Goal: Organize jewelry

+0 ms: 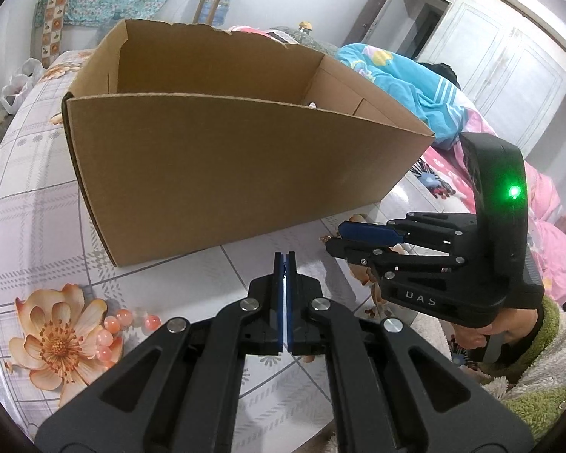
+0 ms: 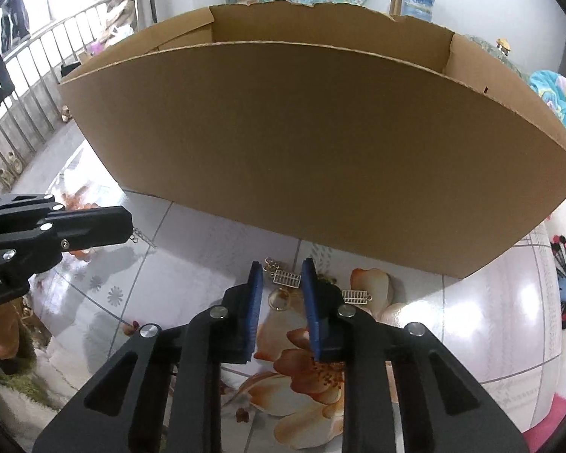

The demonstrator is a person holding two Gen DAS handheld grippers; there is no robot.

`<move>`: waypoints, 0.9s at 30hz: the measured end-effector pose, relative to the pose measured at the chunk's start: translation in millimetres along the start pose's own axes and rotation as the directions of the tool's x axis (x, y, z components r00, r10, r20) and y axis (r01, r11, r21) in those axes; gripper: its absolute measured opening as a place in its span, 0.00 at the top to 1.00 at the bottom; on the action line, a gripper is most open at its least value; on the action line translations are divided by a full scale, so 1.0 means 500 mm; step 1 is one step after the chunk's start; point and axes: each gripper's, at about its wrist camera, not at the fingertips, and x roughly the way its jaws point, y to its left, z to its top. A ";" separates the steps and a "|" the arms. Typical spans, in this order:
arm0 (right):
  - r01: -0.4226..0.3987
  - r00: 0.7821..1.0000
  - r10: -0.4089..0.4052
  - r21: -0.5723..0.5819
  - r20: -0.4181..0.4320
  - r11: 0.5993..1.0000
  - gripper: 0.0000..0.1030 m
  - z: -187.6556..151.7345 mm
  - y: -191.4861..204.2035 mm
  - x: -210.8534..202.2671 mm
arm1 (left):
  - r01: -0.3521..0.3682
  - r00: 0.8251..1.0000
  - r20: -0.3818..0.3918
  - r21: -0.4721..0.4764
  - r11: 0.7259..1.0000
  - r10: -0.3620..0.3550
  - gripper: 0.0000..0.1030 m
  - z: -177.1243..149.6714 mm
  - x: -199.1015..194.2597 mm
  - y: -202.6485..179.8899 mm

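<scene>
Your right gripper (image 2: 282,277) has its jaws partly apart, straddling a small gold charm (image 2: 285,276) on the table (image 2: 471,324), pads not yet pressing it. From there the cardboard box (image 2: 302,143) sits at twelve o'clock. Your left gripper (image 1: 285,264) is clenched on nothing; pink beads (image 1: 113,324) lie at its nine o'clock. Judging from this, you're mid-pickup: close on the charm, then lift over the box wall.

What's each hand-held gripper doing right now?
Left hand-held gripper: shut, nothing visibly held.
Right hand-held gripper: open, pads astride a small gold charm on the table, not pressing it.
</scene>
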 end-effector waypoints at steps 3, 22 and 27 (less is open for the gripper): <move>0.005 1.000 -0.005 -0.009 -0.004 1.000 0.83 0.005 0.003 0.003 | 0.002 1.000 -0.002 -0.003 1.000 -0.002 1.00 0.000 0.002 0.003; -0.076 0.993 0.075 0.005 0.089 0.997 0.84 -0.002 -0.001 -0.072 | 0.043 0.998 0.037 0.020 0.999 -0.044 1.00 0.006 -0.035 -0.002; -0.125 0.980 0.122 0.010 0.159 0.992 0.84 0.001 -0.008 -0.125 | 0.077 0.993 0.081 0.050 0.996 -0.081 1.00 0.018 -0.078 -0.030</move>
